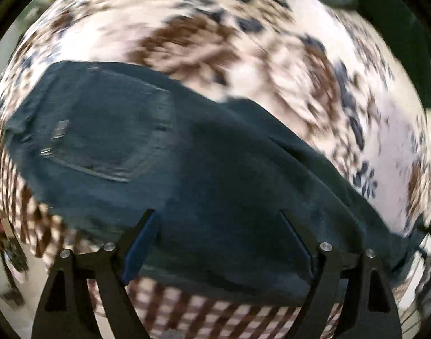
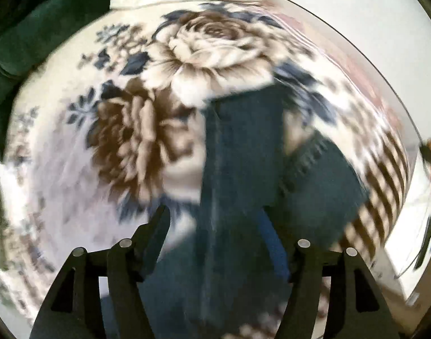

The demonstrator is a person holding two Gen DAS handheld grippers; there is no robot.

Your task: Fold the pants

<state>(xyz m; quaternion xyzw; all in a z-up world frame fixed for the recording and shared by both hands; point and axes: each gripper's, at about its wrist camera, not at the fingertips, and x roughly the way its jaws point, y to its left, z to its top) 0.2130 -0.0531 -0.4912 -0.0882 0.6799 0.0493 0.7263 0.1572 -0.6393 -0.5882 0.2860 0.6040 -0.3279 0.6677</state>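
- The dark blue denim pants [image 1: 164, 152] lie on a cream plush blanket printed with brown roses [image 2: 187, 56], seemingly already doubled leg over leg, though blur makes that uncertain.
- The left gripper [image 1: 218, 226] hangs spread wide over the seat, gripping nothing.
- The right gripper [image 2: 215, 220] likewise gapes above the legs [image 2: 243, 147].
- Crosswise folds remain.

Floral blanket [image 1: 271, 65] is lying spread ahead of both pairs of jaws, white ground with brown roses and blue-grey leaves; motion blur is smearing the print in the left wrist view. Large pale rose [image 2: 212, 48] is showing well ahead of the right jaws, darker brown rose [image 2: 136, 138] ahead-left. Brown-and-white checked border [image 1: 209, 313] is running just below the left jaws. Dark green fabric [image 2: 32, 28] is sitting far ahead-left of the right jaws.
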